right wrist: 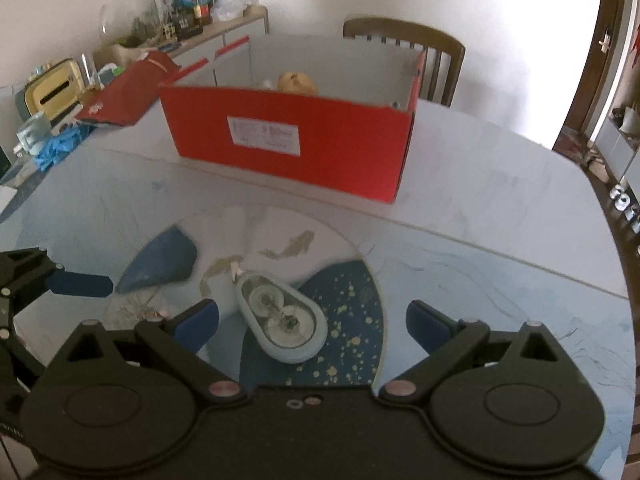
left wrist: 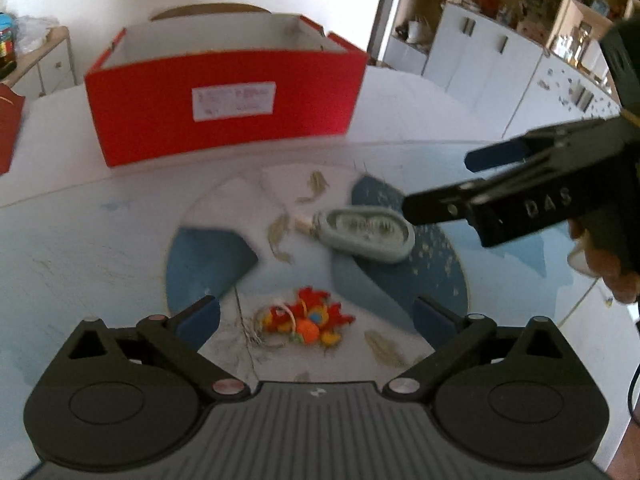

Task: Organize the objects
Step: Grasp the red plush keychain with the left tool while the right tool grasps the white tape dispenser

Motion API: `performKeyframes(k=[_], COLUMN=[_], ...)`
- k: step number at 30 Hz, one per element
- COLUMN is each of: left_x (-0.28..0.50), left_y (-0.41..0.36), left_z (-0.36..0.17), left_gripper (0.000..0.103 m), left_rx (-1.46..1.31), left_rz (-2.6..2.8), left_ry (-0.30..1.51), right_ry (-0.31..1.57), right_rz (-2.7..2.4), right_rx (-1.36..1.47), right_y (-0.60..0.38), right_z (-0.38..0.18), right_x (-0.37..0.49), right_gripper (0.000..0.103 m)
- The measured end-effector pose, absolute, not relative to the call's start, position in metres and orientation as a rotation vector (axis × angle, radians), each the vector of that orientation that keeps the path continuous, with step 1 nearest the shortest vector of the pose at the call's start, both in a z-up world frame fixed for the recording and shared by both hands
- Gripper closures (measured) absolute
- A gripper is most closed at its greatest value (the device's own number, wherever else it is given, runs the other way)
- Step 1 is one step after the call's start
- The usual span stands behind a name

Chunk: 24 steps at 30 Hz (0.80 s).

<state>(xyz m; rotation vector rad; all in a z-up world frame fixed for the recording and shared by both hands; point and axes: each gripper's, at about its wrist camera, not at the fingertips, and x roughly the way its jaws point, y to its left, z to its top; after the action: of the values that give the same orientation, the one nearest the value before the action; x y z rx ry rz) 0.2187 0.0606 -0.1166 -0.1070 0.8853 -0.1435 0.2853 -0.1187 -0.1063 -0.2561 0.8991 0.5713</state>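
Note:
A pale green oval case [left wrist: 366,234] lies on the round patterned mat, also in the right wrist view [right wrist: 280,326]. A small red and orange toy with a ring [left wrist: 306,322] lies in front of it. My left gripper [left wrist: 318,320] is open, jaws either side of the toy, just above the table. My right gripper [right wrist: 312,326] is open, its jaws spread either side of the green case. It shows from the side in the left wrist view [left wrist: 436,184]. An open red box [left wrist: 224,96] stands behind, also in the right wrist view [right wrist: 296,136], with a tan object [right wrist: 298,82] inside.
A wooden chair [right wrist: 404,46] stands behind the box. A red bag [right wrist: 128,94], blue gloves [right wrist: 58,146] and a cluttered sideboard [right wrist: 168,24] are at the left. The table edge [right wrist: 616,216] curves on the right. Shelves [left wrist: 520,12] stand at the far right.

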Motion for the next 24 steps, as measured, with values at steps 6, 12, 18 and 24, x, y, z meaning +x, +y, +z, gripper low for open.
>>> performKeyframes(k=[6,12,18,24], left_x=[0.217,0.218,0.222,0.223], left_y=[0.057,0.054,0.054,0.054], left_z=[-0.138,-0.148,-0.152,-0.154], left_gripper=[0.000,0.000,0.000,0.002], left_rx=[-0.073,-0.009,0.030,0.051], left_rz=[-0.163,-0.179,-0.176,-0.187], left_ry=[0.910,0.880,0.858,0.846], right_ry=[0.937,0.971,0.990,0.992], right_rz=[0.575,0.571,0.571,0.572], right_rx=[-0.269,-0.276,-0.287,-0.293], right_y=[-0.115,-0.111,-0.107,-0.104], right_z=[-0.123,-0.138,-0.147,-0.151], right_x=[0.288,0.296,0.303,0.309], right_gripper=[0.004,0.005,0.007,0.008])
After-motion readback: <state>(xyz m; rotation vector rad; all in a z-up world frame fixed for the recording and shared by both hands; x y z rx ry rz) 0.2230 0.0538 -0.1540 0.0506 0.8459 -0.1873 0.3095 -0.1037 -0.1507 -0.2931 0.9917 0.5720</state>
